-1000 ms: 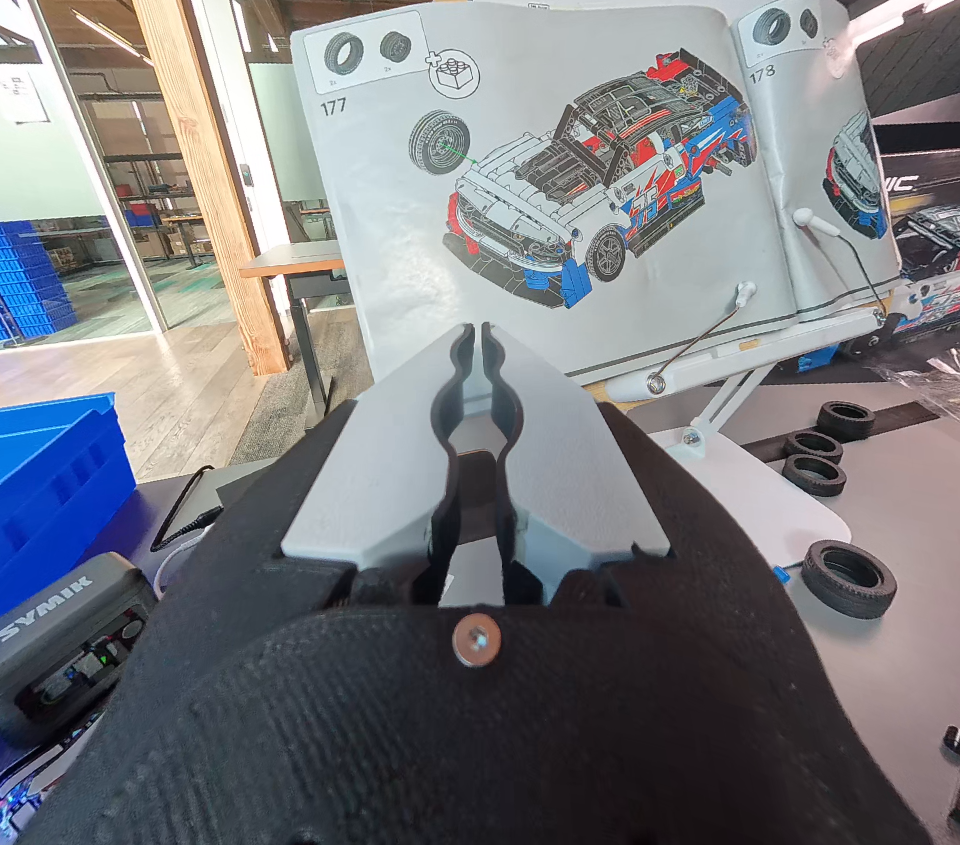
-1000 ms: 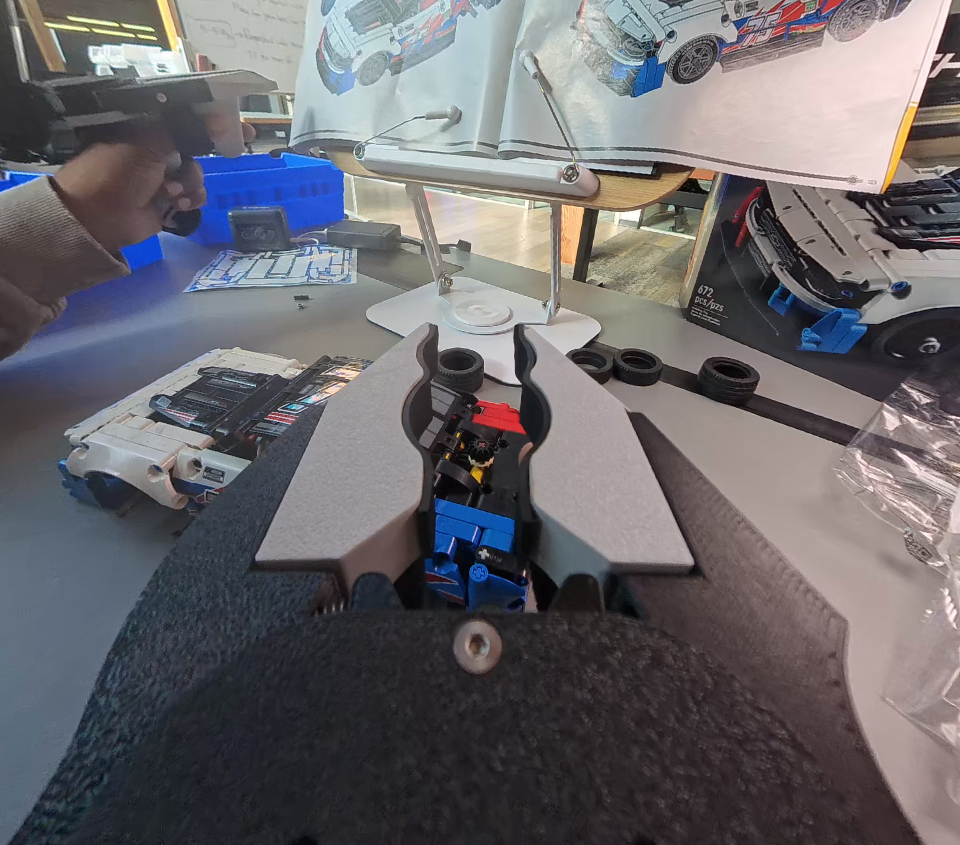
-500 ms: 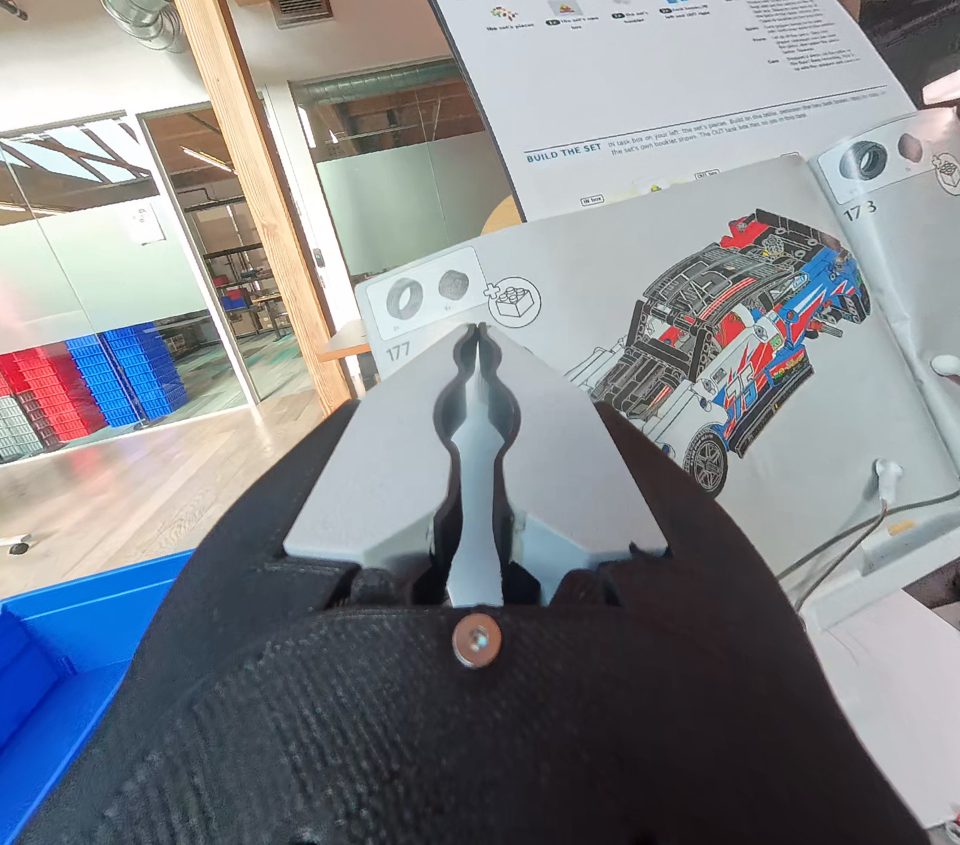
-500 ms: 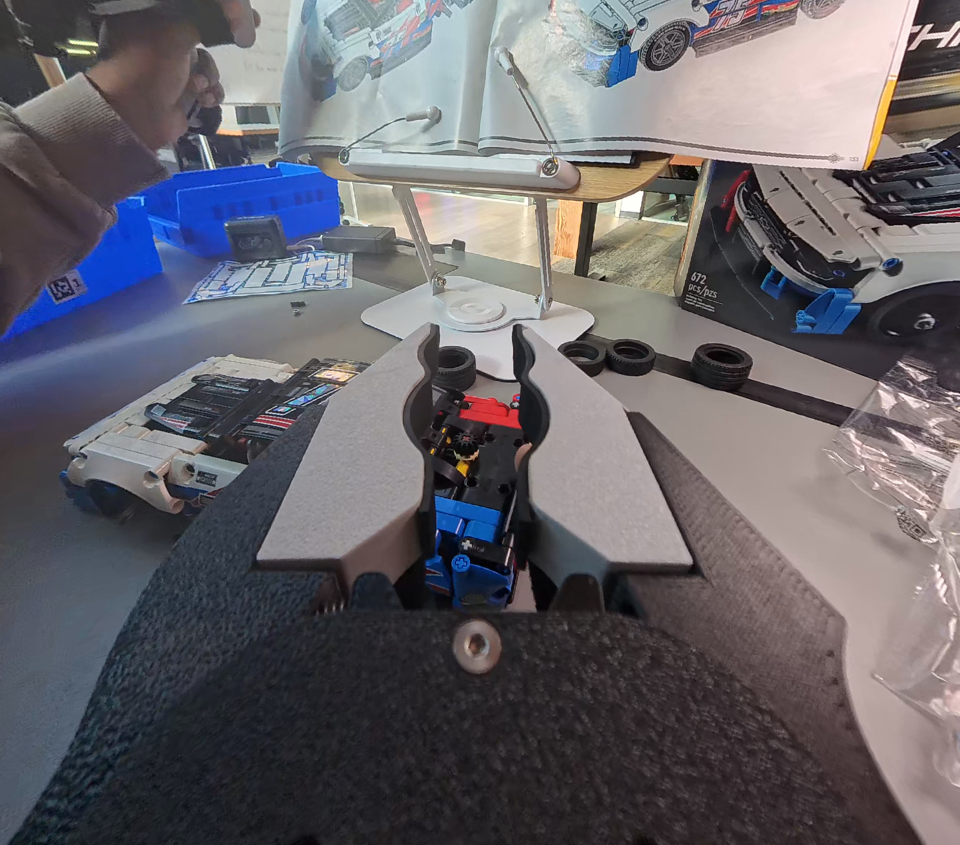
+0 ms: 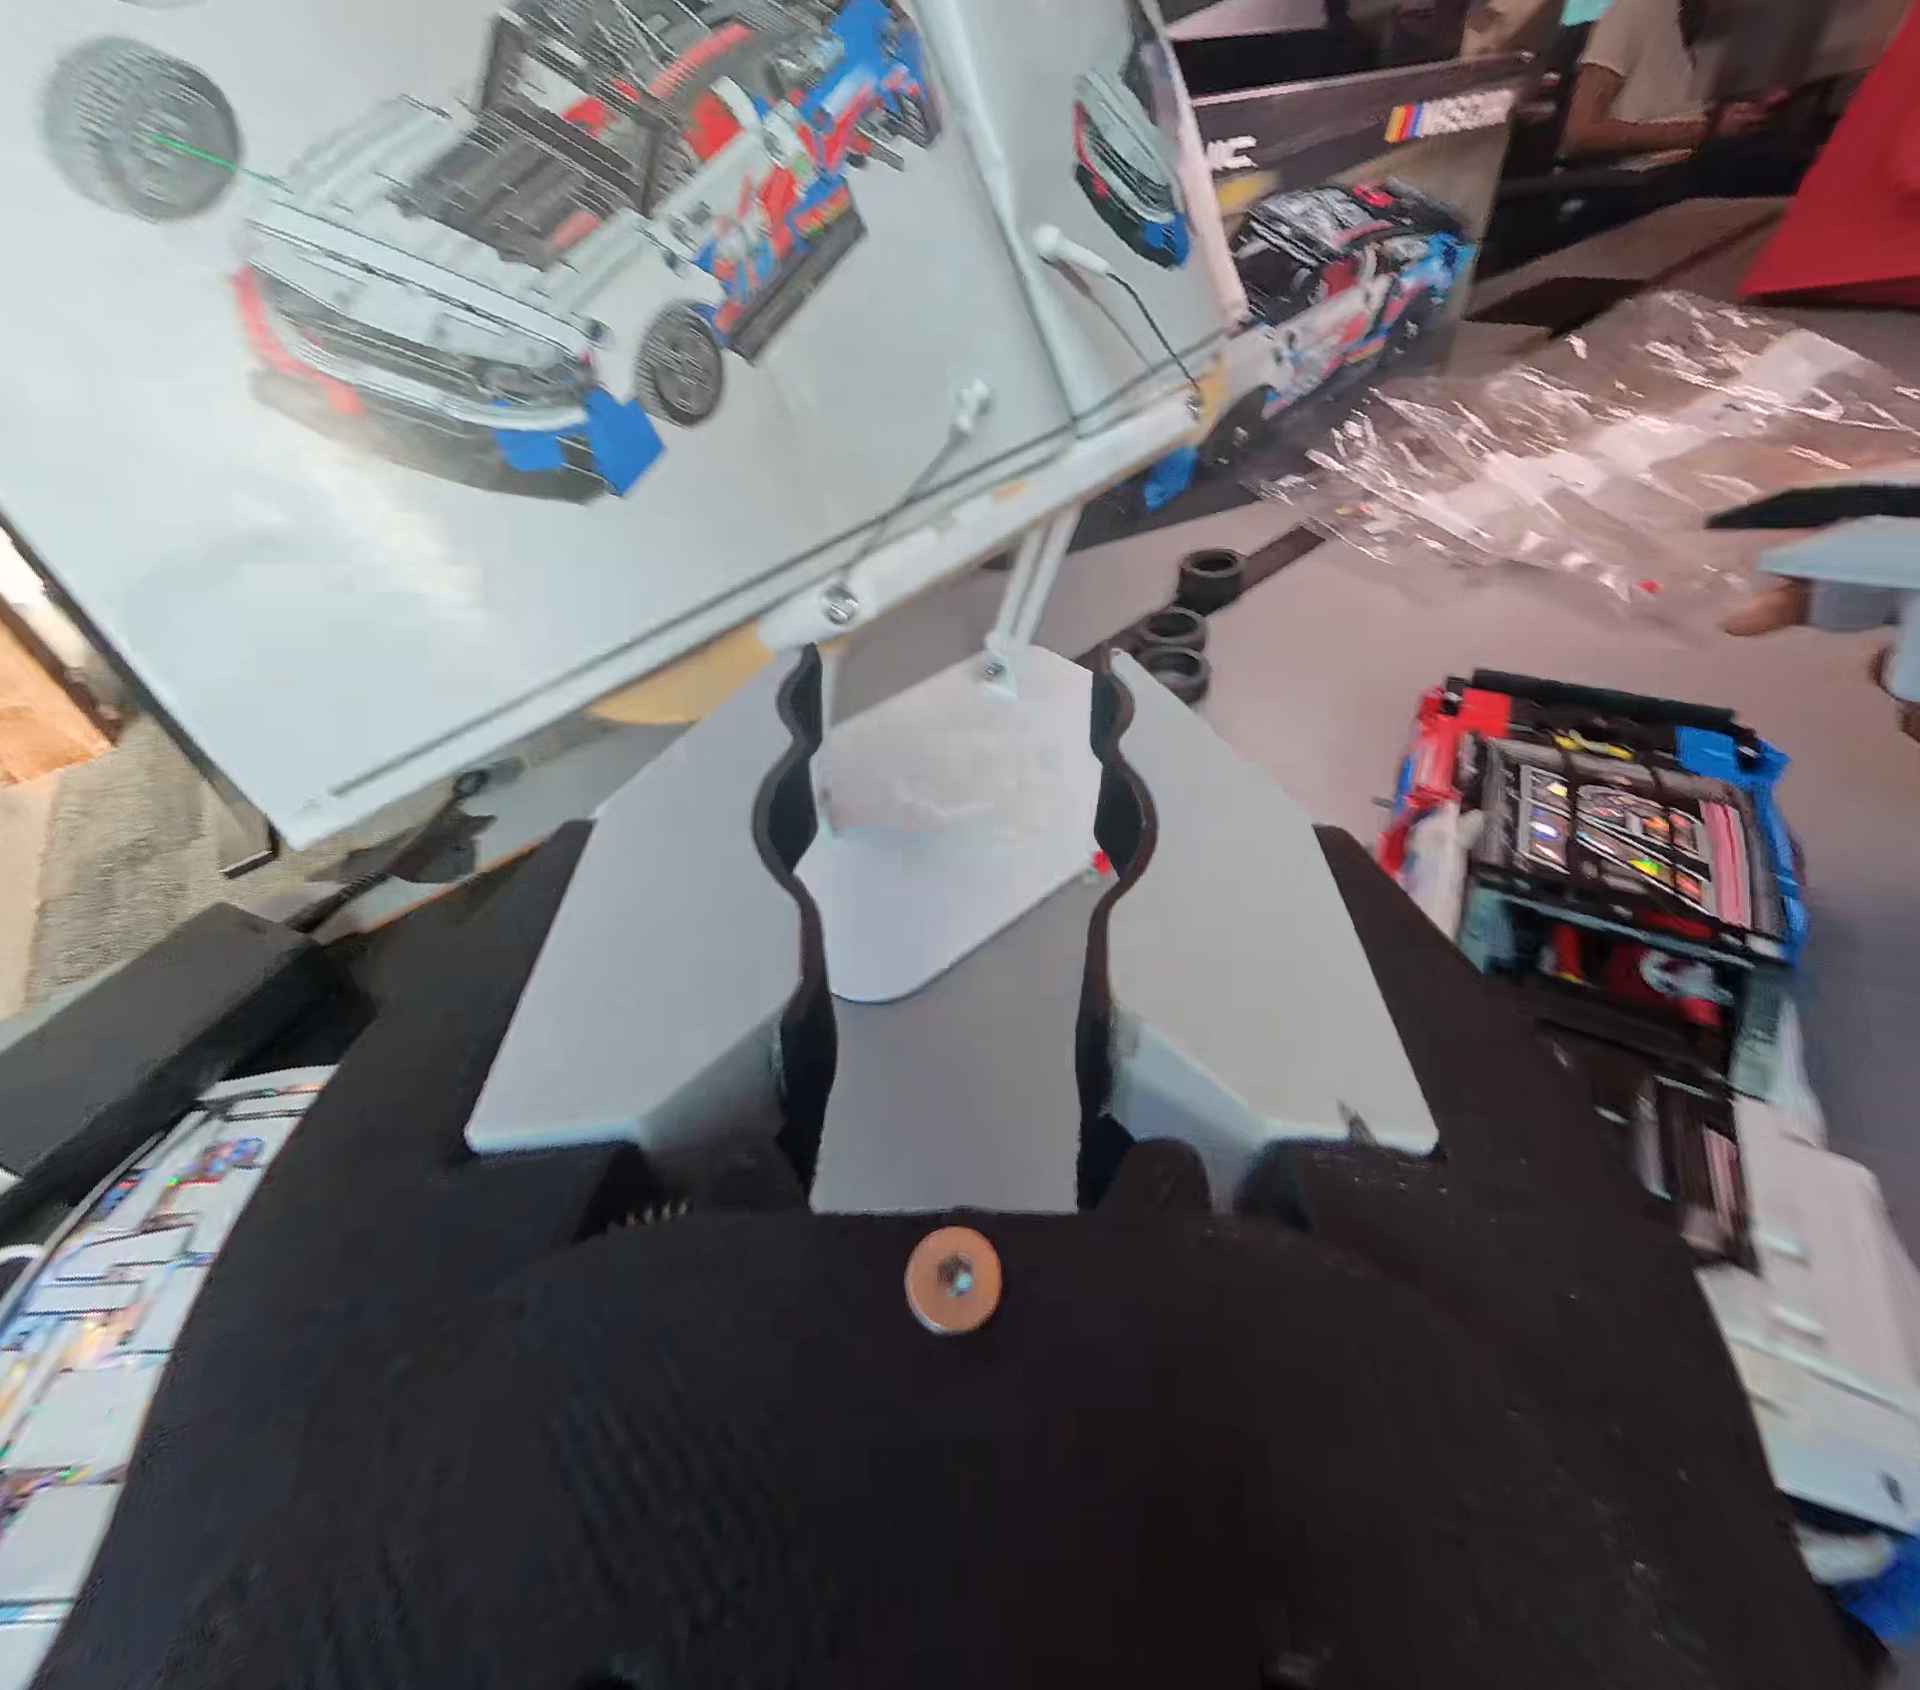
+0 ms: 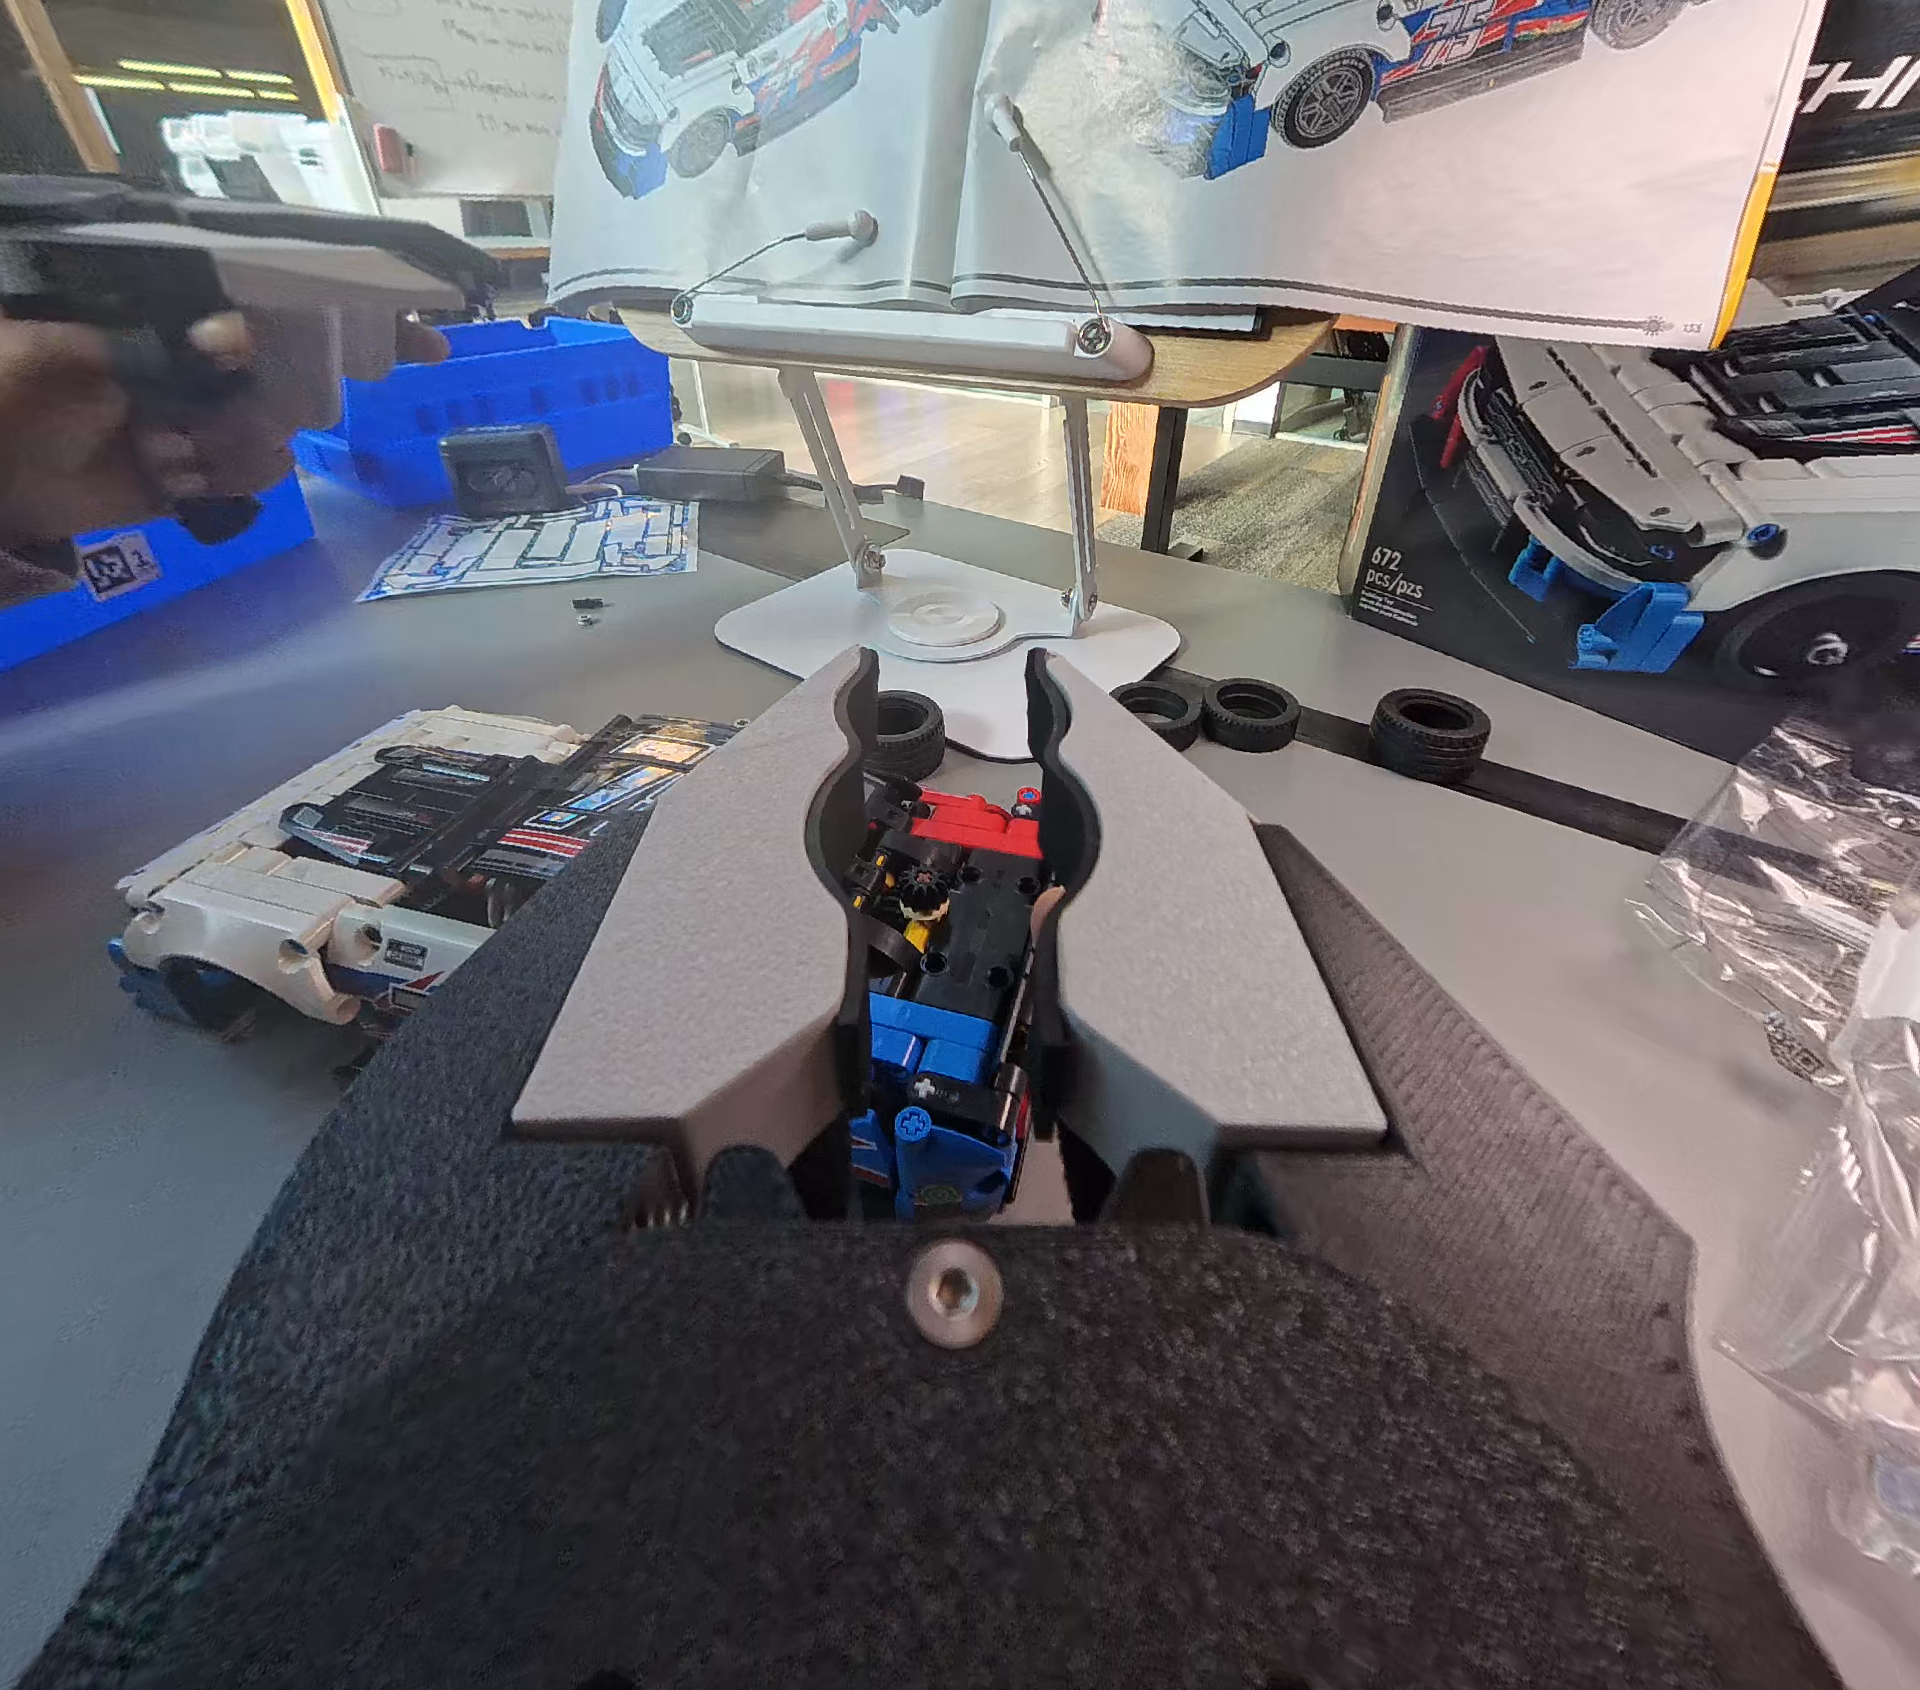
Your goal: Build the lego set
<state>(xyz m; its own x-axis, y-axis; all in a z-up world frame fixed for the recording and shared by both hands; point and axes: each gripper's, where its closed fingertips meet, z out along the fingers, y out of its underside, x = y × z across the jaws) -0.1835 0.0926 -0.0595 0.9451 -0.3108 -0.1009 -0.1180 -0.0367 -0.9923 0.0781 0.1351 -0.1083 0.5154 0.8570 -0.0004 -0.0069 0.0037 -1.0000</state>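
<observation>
I am holding the right gripper (image 6: pixel 948 684) clamped on the rear of the lego car (image 6: pixel 940 944), its 2 matte grey fingers (image 6: pixel 717 913) with wavy black inner pads pressing against a knobbly section of red, black and blue bricks. The rest of the car, smooth white panels and glossy stickered black slats, is lying on the flat grey table (image 6: pixel 156 1173) in front of the book stand (image 6: pixel 940 617) and slightly left of it. That white metal stand is propping the open instruction booklet (image 6: pixel 1195 30) on 2 thin struts. 1 ribbed black rubber tyre (image 6: pixel 909 731) is sitting just in front of the stand's base, and 3 more tyres (image 6: pixel 1429 731) are lined up to the stand's right. Crinkled clear plastic bags (image 6: pixel 1808 944) are lying farther right of the stand, and the dark set box (image 6: pixel 1621 497) is standing behind them. I am keeping the left gripper (image 5: pixel 956 674) spread apart and empty, raised to the stand's left. A printed sticker sheet (image 6: pixel 540 544) and blue plastic bins (image 6: pixel 499 409) are resting left of the stand.
</observation>
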